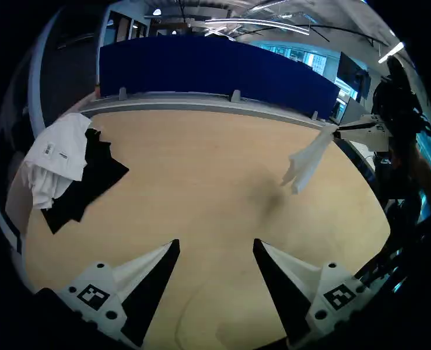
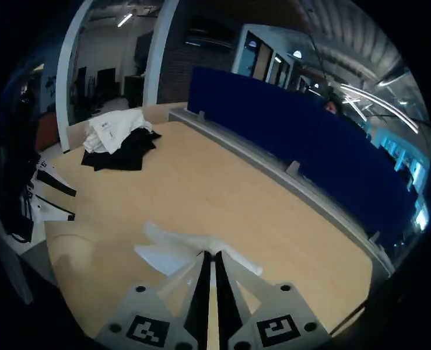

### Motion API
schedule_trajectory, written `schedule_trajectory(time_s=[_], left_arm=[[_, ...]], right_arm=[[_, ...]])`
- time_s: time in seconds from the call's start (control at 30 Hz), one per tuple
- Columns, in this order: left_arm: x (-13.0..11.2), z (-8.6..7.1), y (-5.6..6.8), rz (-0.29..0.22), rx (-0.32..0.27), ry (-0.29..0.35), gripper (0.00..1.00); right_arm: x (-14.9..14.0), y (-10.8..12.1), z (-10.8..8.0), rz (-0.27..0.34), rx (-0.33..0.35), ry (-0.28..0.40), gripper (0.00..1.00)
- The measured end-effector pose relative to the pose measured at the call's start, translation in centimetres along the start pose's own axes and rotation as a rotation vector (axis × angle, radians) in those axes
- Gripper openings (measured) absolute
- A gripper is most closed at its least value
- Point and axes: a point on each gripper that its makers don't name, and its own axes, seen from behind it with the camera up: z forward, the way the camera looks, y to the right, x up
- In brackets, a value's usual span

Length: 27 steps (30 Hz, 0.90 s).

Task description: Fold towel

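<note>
A small white towel [image 1: 305, 163] hangs in the air over the right side of the wooden table [image 1: 203, 151]. My right gripper [image 1: 337, 131] is shut on its upper corner, held by a person's hand at the far right. In the right gripper view the towel [image 2: 174, 248] bunches just beyond the closed fingertips of the right gripper [image 2: 210, 254] and droops to the left. My left gripper [image 1: 216, 242] stands open above the table's near part, with nothing between its fingers. It also appears at the left edge of the right gripper view, left gripper [image 2: 73, 205], still open.
A pile of white cloth [image 1: 58, 154] lies on a black cloth [image 1: 93, 181] at the table's far left corner; the pile [image 2: 113, 131] also shows in the right gripper view. A blue divider [image 1: 215, 67] runs along the table's back edge.
</note>
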Motion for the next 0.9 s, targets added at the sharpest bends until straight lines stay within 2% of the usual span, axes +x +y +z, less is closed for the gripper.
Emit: schedule_trajectory(time_s=[0.2,0.47,0.9], left_arm=[[0.0,0.7,0.8,0.007,0.001,-0.005,0.93],[0.1,1.7,1.7,0.010,0.011,-0.013,0.93],[0.5,2.8,2.9,0.018,0.033,-0.031,0.93]], right_arm=[[-2.7,4.5,-3.2,0.016,-0.033,-0.023,0.05],[-7.5,10.4,-7.1,0.006,-0.063,-0.075,0.05],[-14.1,18.6,-10.6,0.016,-0.094,-0.144,0.05]])
